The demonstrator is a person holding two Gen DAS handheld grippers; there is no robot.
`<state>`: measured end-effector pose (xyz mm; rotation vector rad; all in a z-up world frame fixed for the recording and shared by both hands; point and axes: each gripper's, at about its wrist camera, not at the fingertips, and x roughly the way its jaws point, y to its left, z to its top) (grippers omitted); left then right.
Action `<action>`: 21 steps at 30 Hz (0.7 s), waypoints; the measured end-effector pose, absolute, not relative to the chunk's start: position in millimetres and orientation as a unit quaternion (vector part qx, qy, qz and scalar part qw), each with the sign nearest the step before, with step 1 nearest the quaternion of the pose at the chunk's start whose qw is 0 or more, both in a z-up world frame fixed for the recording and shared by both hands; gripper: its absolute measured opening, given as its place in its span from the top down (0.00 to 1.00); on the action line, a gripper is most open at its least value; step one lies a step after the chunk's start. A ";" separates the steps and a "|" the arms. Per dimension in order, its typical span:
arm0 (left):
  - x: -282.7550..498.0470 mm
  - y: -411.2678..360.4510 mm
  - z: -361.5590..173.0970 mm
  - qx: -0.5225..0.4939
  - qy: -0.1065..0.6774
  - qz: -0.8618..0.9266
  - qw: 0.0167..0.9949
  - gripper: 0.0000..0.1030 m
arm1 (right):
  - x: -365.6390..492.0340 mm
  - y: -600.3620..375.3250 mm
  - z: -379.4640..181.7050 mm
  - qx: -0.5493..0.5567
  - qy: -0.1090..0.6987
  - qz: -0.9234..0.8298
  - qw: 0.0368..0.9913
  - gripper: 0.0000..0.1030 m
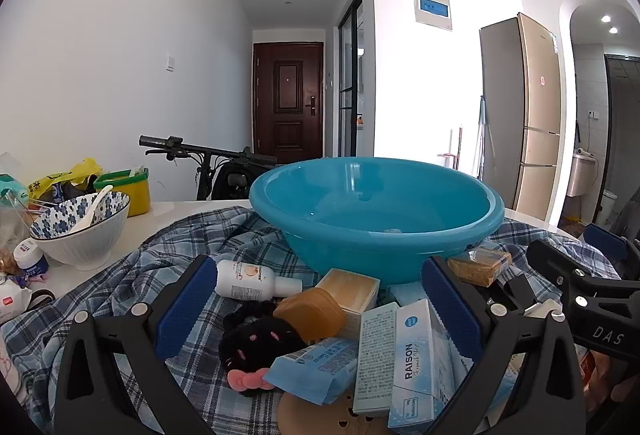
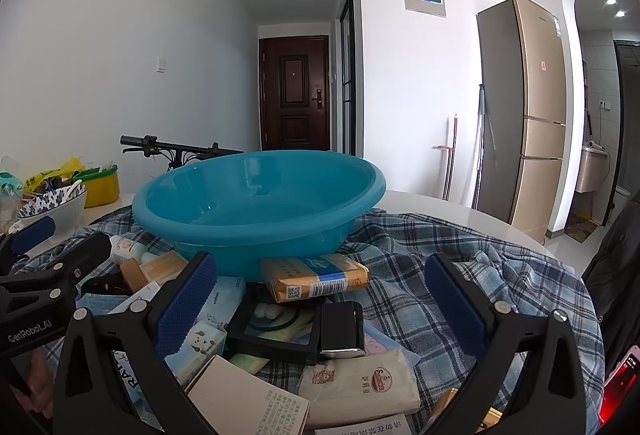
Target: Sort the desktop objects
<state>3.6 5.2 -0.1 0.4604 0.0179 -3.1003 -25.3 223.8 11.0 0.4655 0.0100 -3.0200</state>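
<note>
1. Desktop objects, among them a RAISON box (image 1: 416,359), a white bottle (image 1: 250,281) and a black plush toy (image 1: 256,345), lie heaped on a plaid cloth (image 2: 432,299) just in front of the blue basin (image 1: 376,219).
2. Left claw (image 1: 320,311) and right claw (image 2: 324,307) both gape wide, holding nothing, above the heap.
3. Sorting looks unstarted: the basin appears empty and every item is left to move.

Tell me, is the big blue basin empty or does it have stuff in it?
Empty. The blue basin shows only bare, glossy inner wall in both views; the small items lie outside it.
</note>
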 end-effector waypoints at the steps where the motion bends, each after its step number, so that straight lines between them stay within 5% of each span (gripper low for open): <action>1: 4.3 5.3 0.6 0.146 0.006 -0.989 0.001 0.00 | -23.4 221.4 13.0 0.151 0.005 -0.988 0.043 0.00; 21: 6.4 2.7 0.8 0.139 0.006 -0.990 0.001 0.00 | -18.4 221.0 14.7 0.150 0.009 -0.988 0.026 0.00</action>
